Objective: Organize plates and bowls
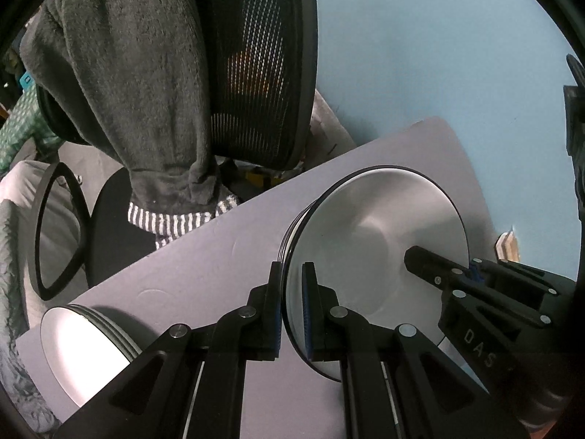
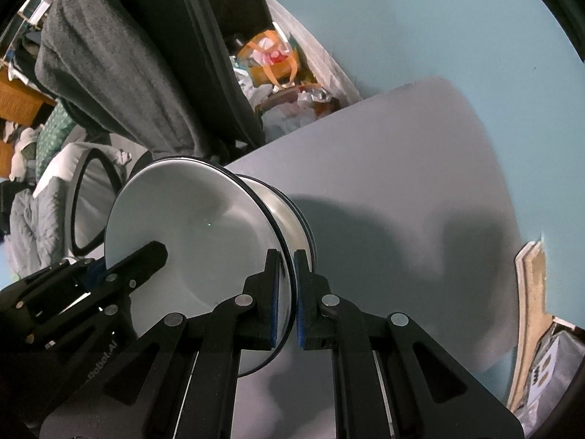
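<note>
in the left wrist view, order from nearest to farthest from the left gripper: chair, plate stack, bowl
1. Bowl: its rim sits between the left gripper fingers.
2. Plate stack: lower left, on the table.
3. Chair: beyond the table's far edge, upper left.

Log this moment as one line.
left gripper: shut on white black-rimmed bowl | right gripper: shut on opposite rim | stack on grey table

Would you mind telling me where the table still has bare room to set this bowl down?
Bare tabletop runs from the bowl stack toward the blue wall. Another open strip lies between that stack and the plate stack. Around the held bowl, the left tool and right tool crowd things.
</note>
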`<state>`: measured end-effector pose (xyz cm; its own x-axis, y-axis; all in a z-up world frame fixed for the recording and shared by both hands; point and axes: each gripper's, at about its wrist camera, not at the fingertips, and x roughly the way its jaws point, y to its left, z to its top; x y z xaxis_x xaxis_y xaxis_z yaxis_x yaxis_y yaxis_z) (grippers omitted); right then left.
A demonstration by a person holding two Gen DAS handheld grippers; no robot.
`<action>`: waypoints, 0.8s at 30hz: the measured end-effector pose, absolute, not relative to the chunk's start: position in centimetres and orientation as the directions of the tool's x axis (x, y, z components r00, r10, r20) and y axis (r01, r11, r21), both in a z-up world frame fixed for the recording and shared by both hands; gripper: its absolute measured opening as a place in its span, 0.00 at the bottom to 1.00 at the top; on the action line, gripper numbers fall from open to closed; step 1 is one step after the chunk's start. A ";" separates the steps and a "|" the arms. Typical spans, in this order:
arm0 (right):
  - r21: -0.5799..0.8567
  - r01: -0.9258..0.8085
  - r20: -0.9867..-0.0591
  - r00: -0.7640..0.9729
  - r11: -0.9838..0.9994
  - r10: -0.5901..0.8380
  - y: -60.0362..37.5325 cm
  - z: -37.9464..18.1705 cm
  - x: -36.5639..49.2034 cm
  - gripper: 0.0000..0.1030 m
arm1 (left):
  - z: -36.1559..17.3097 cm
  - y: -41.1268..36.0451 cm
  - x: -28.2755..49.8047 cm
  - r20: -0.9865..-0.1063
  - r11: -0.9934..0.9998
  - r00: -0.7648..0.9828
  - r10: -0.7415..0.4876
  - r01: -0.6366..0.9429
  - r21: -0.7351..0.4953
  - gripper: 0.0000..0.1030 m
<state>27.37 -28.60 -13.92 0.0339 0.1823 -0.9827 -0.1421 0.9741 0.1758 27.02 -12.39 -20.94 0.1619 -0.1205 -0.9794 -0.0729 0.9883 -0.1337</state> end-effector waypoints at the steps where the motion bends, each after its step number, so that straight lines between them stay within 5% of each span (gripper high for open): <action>1: 0.175 -0.143 -0.983 0.031 0.974 0.182 -28.6 -13.9 27.4 0.08 | -21.1 -12.4 27.0 -0.981 0.989 0.158 -0.116 -0.070 -0.129 0.08; 20: 0.162 -0.166 -0.987 -0.015 0.973 0.161 -27.8 -14.9 28.0 0.10 | -22.2 -12.5 27.5 -0.988 0.993 0.119 -0.095 -0.053 -0.102 0.10; 24: 0.190 -0.153 -0.982 -0.037 0.970 0.187 -27.8 -14.9 28.0 0.21 | -22.1 -12.2 27.4 -0.988 0.991 0.117 -0.102 -0.069 -0.111 0.18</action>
<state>28.00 -27.77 -14.95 -0.0372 0.1867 -0.9817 -0.1530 0.9697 0.1902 27.45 -12.24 -22.10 0.1171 -0.1022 -0.9879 -0.0695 0.9914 -0.1108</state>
